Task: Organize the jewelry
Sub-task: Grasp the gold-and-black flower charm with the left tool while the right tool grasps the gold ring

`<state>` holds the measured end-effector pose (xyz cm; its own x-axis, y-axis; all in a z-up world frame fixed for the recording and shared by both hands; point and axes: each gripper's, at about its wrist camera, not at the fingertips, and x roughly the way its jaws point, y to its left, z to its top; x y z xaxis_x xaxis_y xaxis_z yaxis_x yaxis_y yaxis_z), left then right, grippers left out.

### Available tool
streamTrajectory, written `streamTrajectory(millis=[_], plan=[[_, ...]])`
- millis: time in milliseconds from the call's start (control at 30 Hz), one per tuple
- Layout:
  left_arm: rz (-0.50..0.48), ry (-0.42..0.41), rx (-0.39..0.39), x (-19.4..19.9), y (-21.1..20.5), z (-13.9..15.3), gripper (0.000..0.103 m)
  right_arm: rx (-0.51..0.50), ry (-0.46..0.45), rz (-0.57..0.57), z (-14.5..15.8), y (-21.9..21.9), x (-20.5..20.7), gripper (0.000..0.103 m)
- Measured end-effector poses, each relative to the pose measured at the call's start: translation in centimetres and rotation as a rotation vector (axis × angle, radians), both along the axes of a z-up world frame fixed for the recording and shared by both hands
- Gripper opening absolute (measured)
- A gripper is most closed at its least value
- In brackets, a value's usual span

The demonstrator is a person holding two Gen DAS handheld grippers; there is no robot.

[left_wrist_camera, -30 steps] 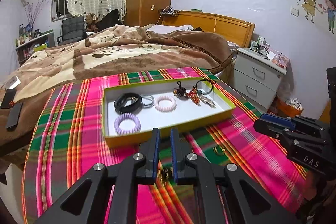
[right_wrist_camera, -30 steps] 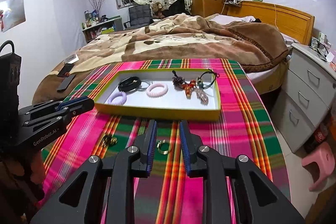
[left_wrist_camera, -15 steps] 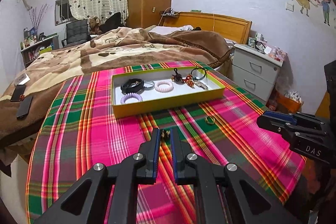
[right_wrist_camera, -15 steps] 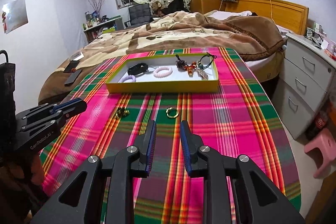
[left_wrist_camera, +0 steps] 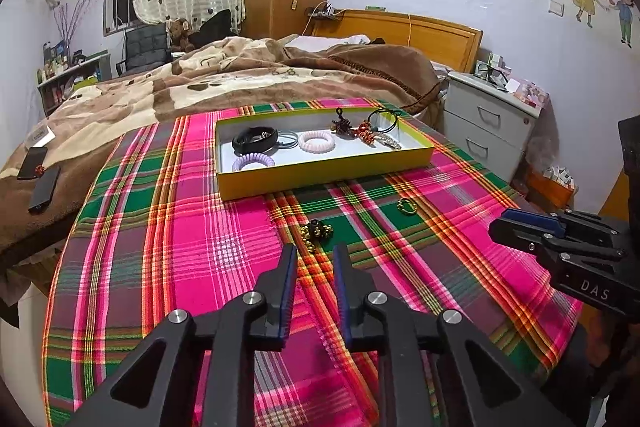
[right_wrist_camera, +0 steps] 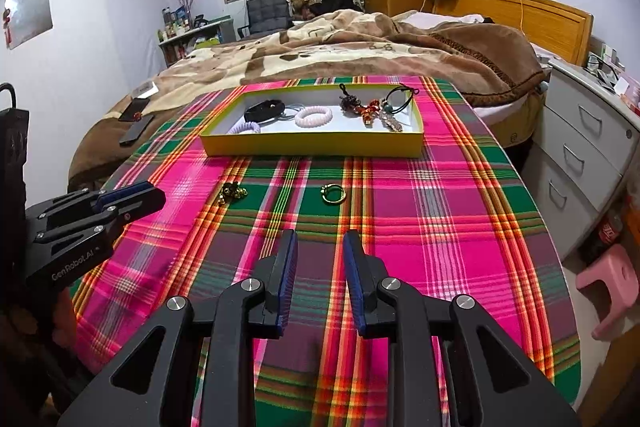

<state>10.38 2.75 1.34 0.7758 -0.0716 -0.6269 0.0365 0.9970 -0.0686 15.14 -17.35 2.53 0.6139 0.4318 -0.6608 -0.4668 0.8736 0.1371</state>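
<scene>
A yellow-rimmed tray (left_wrist_camera: 320, 175) (right_wrist_camera: 312, 146) sits at the far end of a plaid-covered table. It holds a black band (left_wrist_camera: 254, 139), a purple coil tie (left_wrist_camera: 253, 161), a pink coil tie (left_wrist_camera: 317, 141) and beaded charms (left_wrist_camera: 362, 133). A gold ring (left_wrist_camera: 406, 206) (right_wrist_camera: 333, 193) and a small gold beaded piece (left_wrist_camera: 317, 230) (right_wrist_camera: 232, 191) lie loose on the cloth in front of the tray. My left gripper (left_wrist_camera: 314, 257) is open and empty, just short of the beaded piece. My right gripper (right_wrist_camera: 320, 247) is open and empty, short of the ring.
A bed with a brown blanket (left_wrist_camera: 240, 75) lies beyond the table. A white nightstand (left_wrist_camera: 488, 123) stands at the right, and a pink stool (right_wrist_camera: 608, 283) on the floor. Two phones (left_wrist_camera: 38, 179) lie on the bed at left.
Both grippers have pulled back from the tray toward the near edge of the table, and their jaws have opened slightly. The ring and beaded piece lie where they were.
</scene>
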Motion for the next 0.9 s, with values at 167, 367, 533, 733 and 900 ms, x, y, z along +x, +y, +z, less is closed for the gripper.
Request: streamTrajectory(millis=[167,367,533,733,900], plan=[[-0.008,0.03,-0.01,1.5,0.3,-0.6,0.019,-0.016,0.015,0.009,-0.5,0.6,1.0,0.033],[-0.02,0.072,-0.028,3.6,0.3,-1.3,0.026,-0.03,0.031,0.004,-1.1,1.2,2.4,0.038],[-0.026,0.116,-0.05,5.3,0.1,-2.1,0.026,-0.057,0.048,-0.004,-1.6,1.9,4.1,0.038],[-0.025,0.158,-0.071,6.7,0.0,-3.0,0.026,-0.079,0.087,0.012,-2.5,2.8,6.2,0.038],[-0.017,0.175,-0.083,7.6,0.1,-3.3,0.026,-0.089,0.111,0.021,-3.0,3.3,7.8,0.038]])
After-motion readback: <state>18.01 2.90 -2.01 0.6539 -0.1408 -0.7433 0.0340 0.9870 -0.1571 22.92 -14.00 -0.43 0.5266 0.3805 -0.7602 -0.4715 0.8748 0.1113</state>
